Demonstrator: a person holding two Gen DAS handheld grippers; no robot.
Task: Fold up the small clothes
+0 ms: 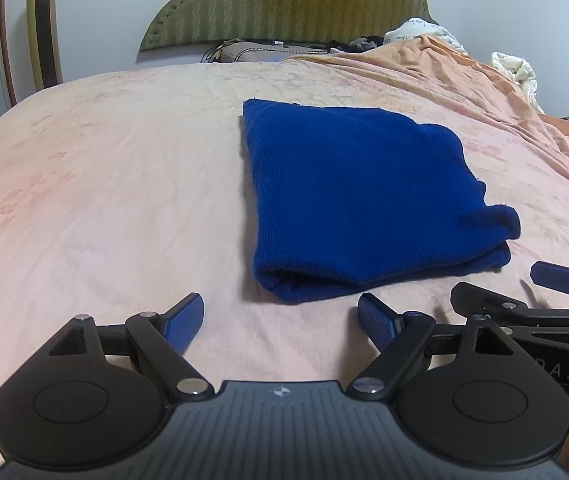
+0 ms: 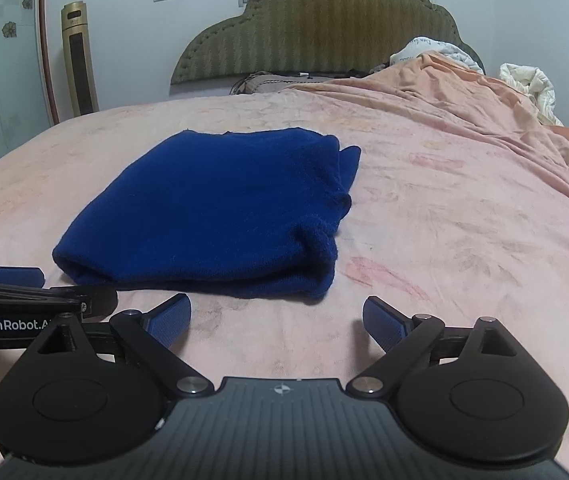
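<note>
Blue garment point(image 1: 364, 204): folded, lying on the pink bed point(image 1: 104, 200), at 12 o'clock from both claws.
Left claw point(image 1: 280, 322): spread, empty.
Right claw point(image 2: 276, 320): spread, empty.
Advice: loose 3 o'clock edge should be tucked flush.

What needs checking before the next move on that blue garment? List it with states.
1. Left gripper open and empty: ok.
2. Right gripper open and empty: ok.
3. Blue garment lying folded on the pink bedsheet, clear of both grippers: ok.
4. Right-side edges aligned: not ok, a bunched flap sticks out.
5. Near folded edge reachable between the fingers: ok, it lies just ahead.
6. Layers inside the fold flat: cannot tell, hidden.
</note>
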